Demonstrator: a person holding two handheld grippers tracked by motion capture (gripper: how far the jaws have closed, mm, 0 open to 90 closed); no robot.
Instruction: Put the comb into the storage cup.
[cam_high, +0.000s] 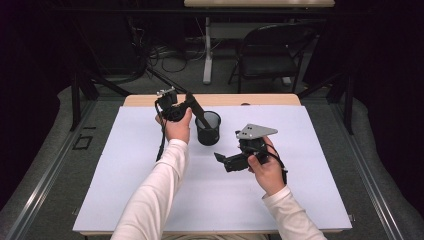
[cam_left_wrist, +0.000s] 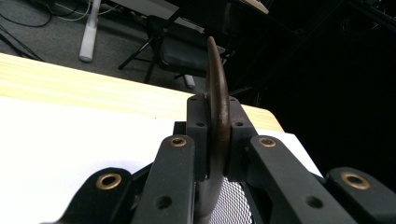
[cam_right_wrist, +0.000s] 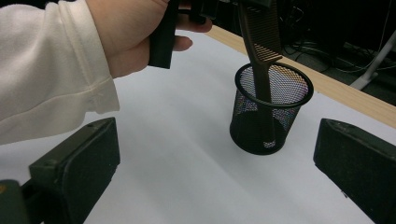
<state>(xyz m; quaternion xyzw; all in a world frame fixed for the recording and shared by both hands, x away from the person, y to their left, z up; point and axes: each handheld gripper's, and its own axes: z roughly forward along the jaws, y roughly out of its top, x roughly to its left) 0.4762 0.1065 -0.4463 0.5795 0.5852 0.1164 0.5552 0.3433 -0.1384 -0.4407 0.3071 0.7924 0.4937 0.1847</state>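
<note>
From the high view we see our left gripper (cam_high: 192, 102) raised over the far part of the white mat (cam_high: 150, 175), its jaws clamped on a dark comb (cam_high: 200, 114) that slants down into a black mesh cup (cam_high: 208, 129). The cup stands upright on the mat, near the far edge of the table (cam_high: 215, 99). Our right gripper (cam_high: 220, 158) hangs just right of the cup and nearer to us, pointing left, apart from the cup.

In the left gripper view we look along our two black jaws, which press on the comb (cam_left_wrist: 217, 107) from both sides; we see it edge-on, curving upward past the pads (cam_left_wrist: 200, 135). A bit of the cup's mesh (cam_left_wrist: 231, 205) shows below, between the jaws.

In the right gripper view our own jaws stand wide apart at the lower corners with nothing between them. Ahead, the comb (cam_right_wrist: 260, 51) leans in the cup (cam_right_wrist: 266, 112), its lower end down inside near the bottom, its upper end held by the left gripper (cam_right_wrist: 224, 5) in our left hand (cam_right_wrist: 135, 35).
</note>
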